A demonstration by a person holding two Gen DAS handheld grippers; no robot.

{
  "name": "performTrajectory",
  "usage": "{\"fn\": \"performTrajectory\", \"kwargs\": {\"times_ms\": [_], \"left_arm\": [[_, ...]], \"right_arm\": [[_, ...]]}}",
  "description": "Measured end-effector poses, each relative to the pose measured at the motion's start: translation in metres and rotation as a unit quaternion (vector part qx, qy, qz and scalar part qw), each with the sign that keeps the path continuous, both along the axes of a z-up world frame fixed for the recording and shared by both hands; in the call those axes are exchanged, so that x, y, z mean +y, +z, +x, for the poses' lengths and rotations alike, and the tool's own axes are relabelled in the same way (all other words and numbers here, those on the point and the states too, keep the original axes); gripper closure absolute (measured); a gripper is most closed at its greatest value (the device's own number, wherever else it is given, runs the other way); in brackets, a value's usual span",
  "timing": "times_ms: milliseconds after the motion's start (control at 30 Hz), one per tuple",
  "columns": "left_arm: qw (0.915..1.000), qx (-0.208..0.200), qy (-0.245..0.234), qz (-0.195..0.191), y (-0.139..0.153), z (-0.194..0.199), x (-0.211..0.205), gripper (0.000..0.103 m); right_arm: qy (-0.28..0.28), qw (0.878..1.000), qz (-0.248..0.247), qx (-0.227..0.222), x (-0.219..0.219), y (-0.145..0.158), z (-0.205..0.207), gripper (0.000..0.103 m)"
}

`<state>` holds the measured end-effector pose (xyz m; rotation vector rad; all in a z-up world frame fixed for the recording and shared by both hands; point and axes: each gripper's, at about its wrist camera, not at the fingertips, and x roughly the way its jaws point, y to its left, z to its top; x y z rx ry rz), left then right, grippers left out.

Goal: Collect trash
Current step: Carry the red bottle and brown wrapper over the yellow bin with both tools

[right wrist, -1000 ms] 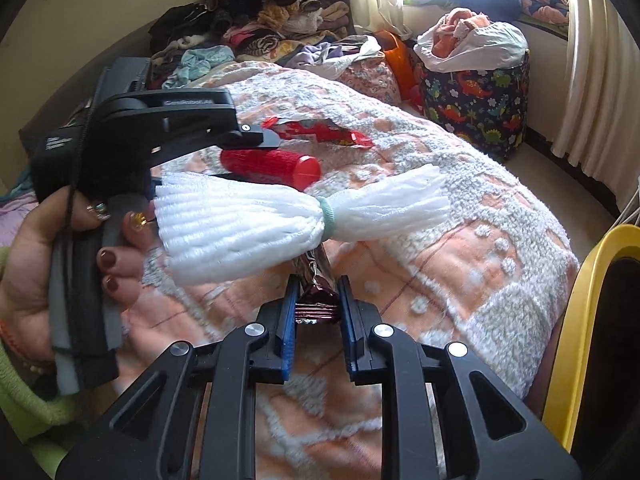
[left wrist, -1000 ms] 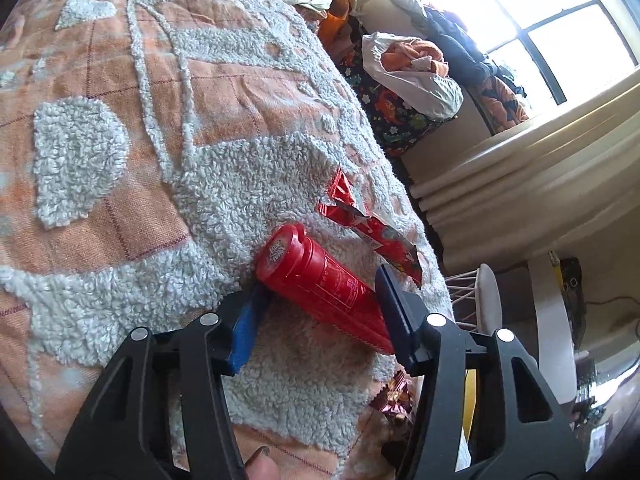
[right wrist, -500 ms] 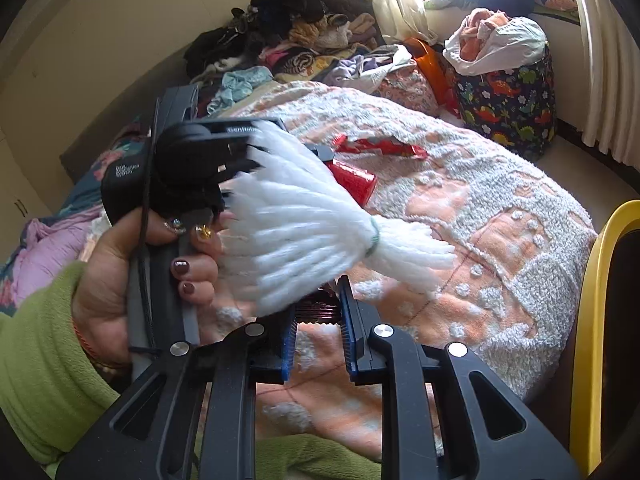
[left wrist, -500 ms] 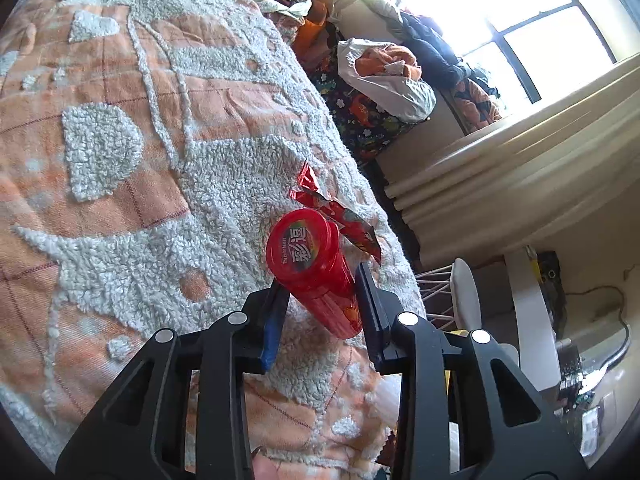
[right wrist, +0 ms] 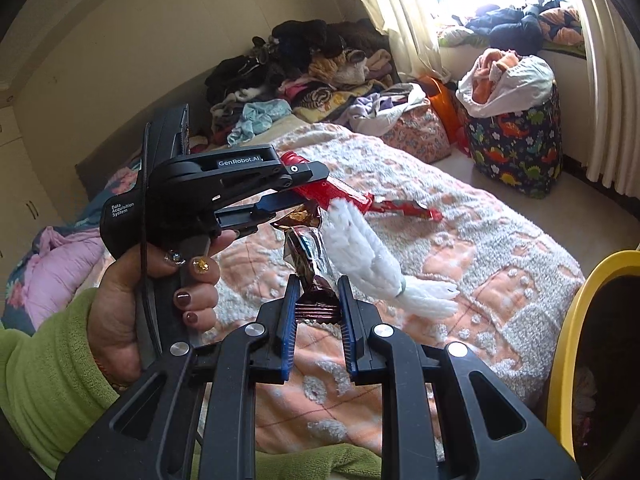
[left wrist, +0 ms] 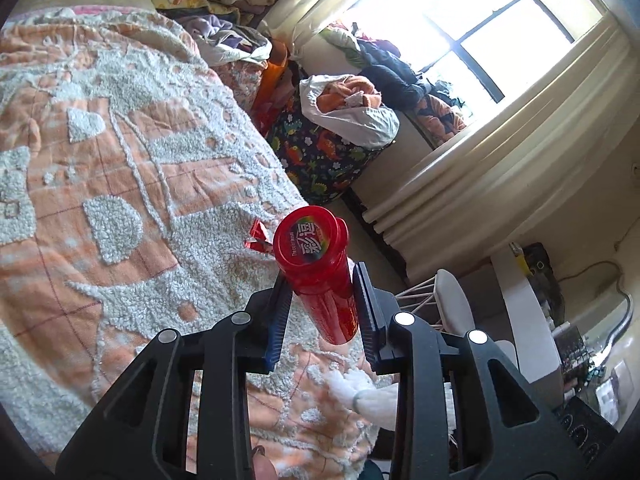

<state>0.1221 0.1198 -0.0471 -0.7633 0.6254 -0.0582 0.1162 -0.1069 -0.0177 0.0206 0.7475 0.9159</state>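
My left gripper (left wrist: 322, 288) is shut on a red plastic candy tube (left wrist: 320, 272) and holds it lifted off the orange-and-white bedspread (left wrist: 120, 168), its lid facing the camera. The tube also shows in the right wrist view (right wrist: 320, 192) between the left gripper's fingers (right wrist: 280, 200). My right gripper (right wrist: 318, 300) is shut on a crumpled brown foil wrapper (right wrist: 306, 256). A red wrapper (right wrist: 404, 208) lies on the bed behind; its tip shows in the left wrist view (left wrist: 258, 238). A white yarn tassel (right wrist: 372, 260) hangs between the grippers.
A yellow-rimmed bin (right wrist: 576, 320) stands at the right beside the bed. A dinosaur-print laundry bag (right wrist: 516, 144) full of clothes stands by the window. Piles of clothes (right wrist: 312, 64) lie at the head of the bed. A white chair (left wrist: 452, 300) stands past the bed's edge.
My left gripper closed on the red tube and lifted it off the bedspread, tilting it upright. My right gripper kept hold of the brown wrapper; the tassel swung aside.
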Motion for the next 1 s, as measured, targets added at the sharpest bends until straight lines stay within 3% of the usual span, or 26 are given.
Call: {"fn": "performTrajectory", "kwargs": {"times_ms": [333,1000], "left_arm": [[0.999,-0.034,-0.027,0.013,0.031,-0.001,-0.022,0.079],[0.9925,-0.032,-0.107,0.05,0.033,0.007,-0.093,0.08]], "right_arm": [[-0.021,0.999,0.009,-0.026,-0.021,0.022,-0.005,0.085],[-0.139,0.989,0.033,-0.031,-0.109,0.029,0.01,0.085]]}}
